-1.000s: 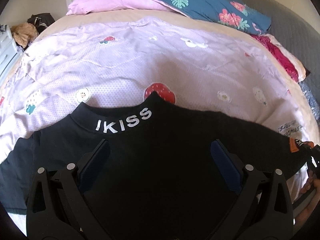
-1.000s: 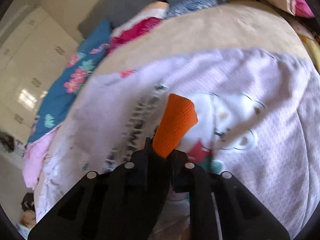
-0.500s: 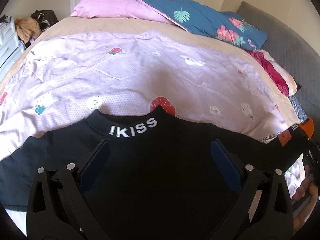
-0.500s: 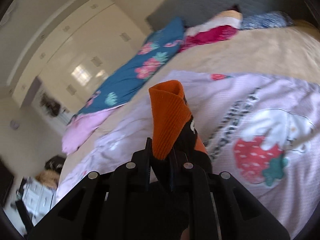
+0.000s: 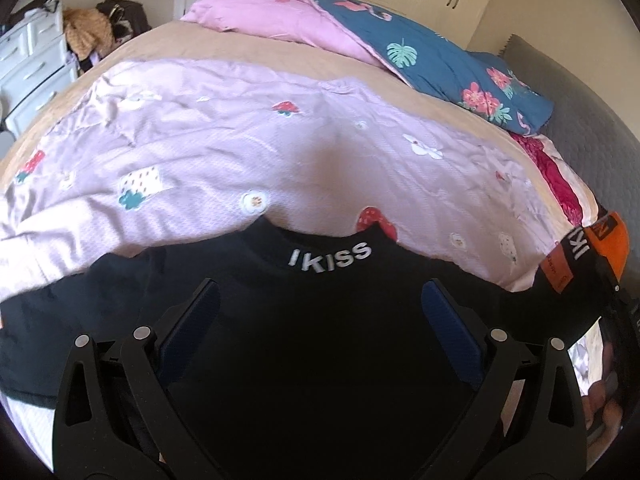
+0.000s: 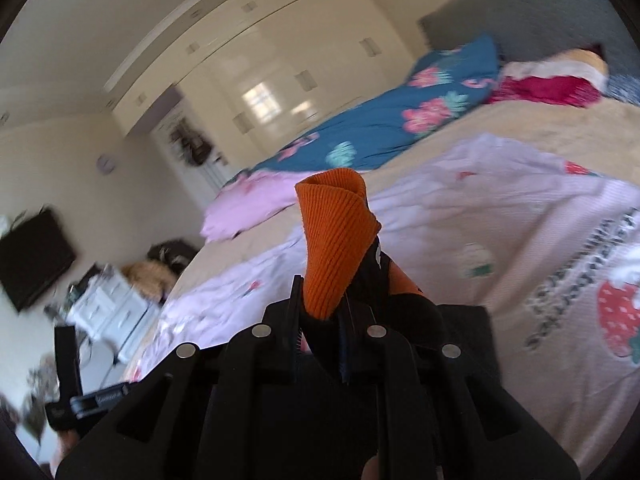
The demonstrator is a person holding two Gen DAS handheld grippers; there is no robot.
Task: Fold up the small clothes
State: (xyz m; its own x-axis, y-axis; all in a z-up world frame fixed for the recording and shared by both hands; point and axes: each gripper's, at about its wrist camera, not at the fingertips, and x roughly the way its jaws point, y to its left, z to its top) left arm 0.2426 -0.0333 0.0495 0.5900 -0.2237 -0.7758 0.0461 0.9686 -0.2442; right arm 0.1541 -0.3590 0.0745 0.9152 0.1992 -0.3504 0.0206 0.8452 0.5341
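Note:
A small black shirt (image 5: 320,344) with white "IKISS" lettering on its collar lies on a lilac strawberry-print blanket (image 5: 280,160) on the bed. My left gripper (image 5: 320,308) is open, its blue-padded fingers hovering over the shirt's chest. My right gripper (image 6: 320,312) is shut on the shirt's orange sleeve cuff (image 6: 336,240), which stands up from between the jaws. In the left wrist view the cuff (image 5: 608,240) and black sleeve are lifted at the far right edge.
A pink and blue floral duvet (image 5: 400,40) is bunched at the far side of the bed. A red and white bundle (image 5: 560,176) lies by the grey headboard (image 5: 592,112). White drawers (image 5: 32,64) stand at the left.
My right gripper has lifted the orange cuff and swung its view up toward the wardrobes. The left gripper has tilted upward; the collar sits lower in its view.

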